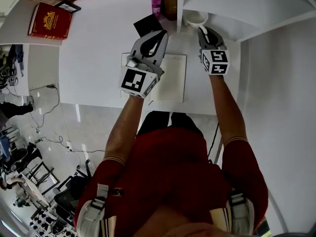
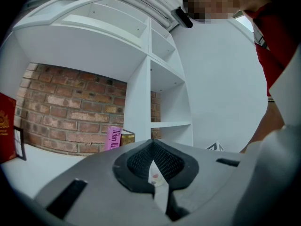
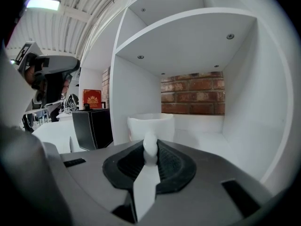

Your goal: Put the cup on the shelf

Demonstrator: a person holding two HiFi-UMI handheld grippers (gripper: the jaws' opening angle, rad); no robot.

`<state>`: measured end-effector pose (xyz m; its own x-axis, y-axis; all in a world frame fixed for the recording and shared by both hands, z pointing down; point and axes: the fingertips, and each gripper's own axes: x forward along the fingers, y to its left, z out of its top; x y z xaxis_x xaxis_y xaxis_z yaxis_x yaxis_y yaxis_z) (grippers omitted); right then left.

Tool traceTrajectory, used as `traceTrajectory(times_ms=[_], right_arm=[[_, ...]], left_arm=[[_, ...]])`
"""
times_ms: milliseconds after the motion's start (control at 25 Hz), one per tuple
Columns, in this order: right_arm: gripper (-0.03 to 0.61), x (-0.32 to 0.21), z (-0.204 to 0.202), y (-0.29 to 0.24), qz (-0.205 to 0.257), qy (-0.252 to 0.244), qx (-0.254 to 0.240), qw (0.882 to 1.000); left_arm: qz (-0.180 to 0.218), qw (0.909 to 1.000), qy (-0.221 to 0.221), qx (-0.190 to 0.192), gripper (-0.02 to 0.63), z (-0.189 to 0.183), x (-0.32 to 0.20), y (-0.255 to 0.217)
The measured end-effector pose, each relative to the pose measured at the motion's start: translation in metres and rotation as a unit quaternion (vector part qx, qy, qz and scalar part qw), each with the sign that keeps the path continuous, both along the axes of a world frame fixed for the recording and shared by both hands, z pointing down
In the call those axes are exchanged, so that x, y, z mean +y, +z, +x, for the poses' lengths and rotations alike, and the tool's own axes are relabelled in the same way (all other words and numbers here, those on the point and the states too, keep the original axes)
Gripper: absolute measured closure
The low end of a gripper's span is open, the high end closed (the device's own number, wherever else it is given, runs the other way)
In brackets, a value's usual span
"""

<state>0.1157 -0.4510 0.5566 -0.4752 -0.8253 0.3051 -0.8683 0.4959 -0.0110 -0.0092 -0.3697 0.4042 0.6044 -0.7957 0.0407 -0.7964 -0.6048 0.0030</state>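
The white cup (image 1: 195, 19) is just inside the open white shelf compartment (image 1: 247, 9), close to its left dividing wall. In the right gripper view the cup (image 3: 150, 126) is straight ahead over the compartment floor (image 3: 207, 135), and its handle sits between the pads. My right gripper (image 1: 203, 31) (image 3: 149, 149) is shut on that handle. Whether the cup's base touches the floor I cannot tell. My left gripper (image 1: 160, 36) (image 2: 153, 166) hovers over the table left of the shelf, shut and holding nothing.
A black box (image 1: 148, 24) (image 3: 92, 128) and upright books, one of them pink (image 1: 156, 1) (image 2: 113, 138), stand left of the divider. A white pad (image 1: 175, 78) lies under the grippers. A red book (image 1: 49, 21) lies far left. A brick wall is behind the shelf.
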Motion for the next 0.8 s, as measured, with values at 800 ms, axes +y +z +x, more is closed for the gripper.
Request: traceTrajectory(times_ms=[800], right_arm=[[0.394, 0.024, 0.015, 0.0, -0.013, -0.015, 0.033, 0.999]], left_arm=[[0.01, 0.9998, 0.015, 0.008, 0.611, 0.003, 0.016, -0.004]])
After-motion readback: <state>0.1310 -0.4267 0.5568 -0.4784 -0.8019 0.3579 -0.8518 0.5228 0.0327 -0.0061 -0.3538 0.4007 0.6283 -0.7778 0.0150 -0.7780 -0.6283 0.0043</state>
